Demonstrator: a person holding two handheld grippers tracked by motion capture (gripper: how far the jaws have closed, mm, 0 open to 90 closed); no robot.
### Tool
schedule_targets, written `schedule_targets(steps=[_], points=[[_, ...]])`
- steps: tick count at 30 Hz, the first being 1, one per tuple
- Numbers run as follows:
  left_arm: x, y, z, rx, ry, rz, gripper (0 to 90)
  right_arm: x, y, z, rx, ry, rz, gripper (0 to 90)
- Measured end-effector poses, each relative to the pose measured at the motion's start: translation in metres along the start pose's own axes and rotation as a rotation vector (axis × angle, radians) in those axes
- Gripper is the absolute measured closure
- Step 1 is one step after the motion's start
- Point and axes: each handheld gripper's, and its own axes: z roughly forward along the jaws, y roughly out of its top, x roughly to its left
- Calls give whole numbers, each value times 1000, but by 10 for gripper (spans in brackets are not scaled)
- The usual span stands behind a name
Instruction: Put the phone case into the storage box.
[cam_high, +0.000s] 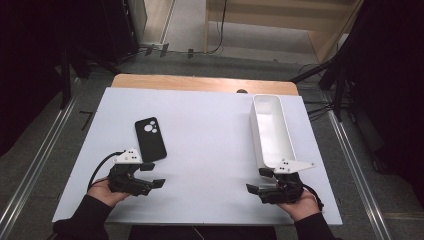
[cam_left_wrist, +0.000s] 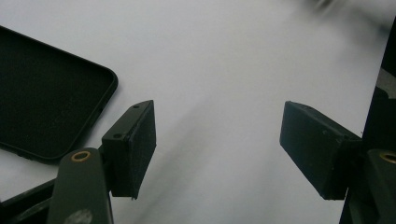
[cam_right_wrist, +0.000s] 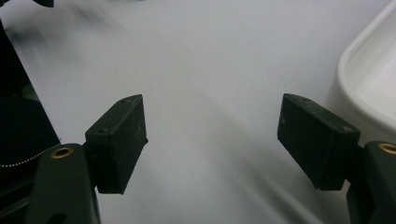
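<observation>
Phone case (cam_high: 150, 139) lies flat just beyond left gripper (cam_high: 152, 176), well left of white bin (cam_high: 270, 131). Likely light, flexible, thin; pinch across one long edge. Both grippers, incl. right gripper (cam_high: 260, 181), gape empty.

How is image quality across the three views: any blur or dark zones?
High view: white table evenly lit, surroundings nearly black. Left gripper view: phone case sharp, top-right corner smeared. Right gripper view: white bin slightly soft, top-left blurred.

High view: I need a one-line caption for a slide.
Two hand-held claws, left and right, both open, rest on a white table near a black rectangular phone case and a long white plastic bin.
</observation>
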Motion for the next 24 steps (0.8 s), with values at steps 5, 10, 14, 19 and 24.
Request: schedule_targets(steps=[5,10,14,19,24], points=[[0,0,0,0,1,-1,269,1,-1,0,1,-6,-3,223],[-1,-1,-1,-3,4,-8,269,2,0,0,-18,-11,-7,222],[-1,-1,-2,-6,3,-7,269,3,0,0,-28,-4,-6,218],[-1,0,1,-1,-5,-4,269,2,-1,0,-18,-4,-1,218],[0,-1,0,-5,-6,-6,268,1,-1,1,-21,-2,-2,217]])
